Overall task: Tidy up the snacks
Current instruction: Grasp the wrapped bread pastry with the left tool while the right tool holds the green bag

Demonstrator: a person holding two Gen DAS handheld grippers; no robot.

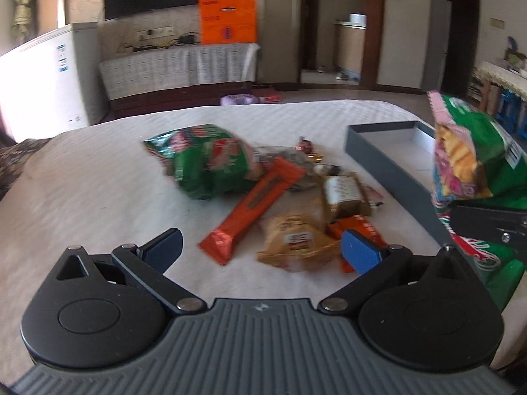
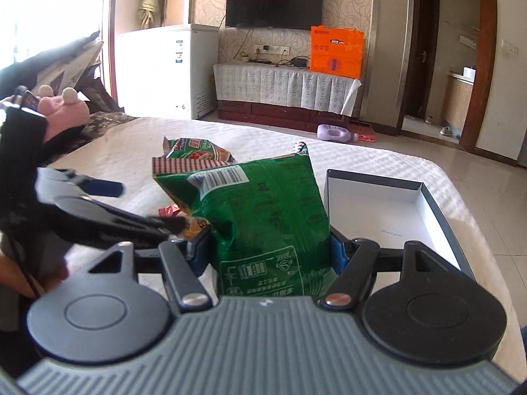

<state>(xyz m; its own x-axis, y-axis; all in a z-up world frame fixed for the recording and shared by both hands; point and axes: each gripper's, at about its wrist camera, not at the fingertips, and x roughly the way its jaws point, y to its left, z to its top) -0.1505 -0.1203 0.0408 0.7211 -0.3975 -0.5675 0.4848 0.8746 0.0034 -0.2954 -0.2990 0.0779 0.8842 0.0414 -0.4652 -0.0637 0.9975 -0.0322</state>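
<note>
Barcode (image 2: 223,176) (R view only); pile (image 1: 283,197) left

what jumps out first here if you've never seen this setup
The green snack bag stands out first, clamped upright in the right gripper just beside the empty grey box. Next is the snack pile mid-table, with the orange bar and another green bag, ahead of the open left gripper.

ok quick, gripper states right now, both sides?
Left gripper: open, holding nothing.
Right gripper: shut on the green snack bag.
</note>
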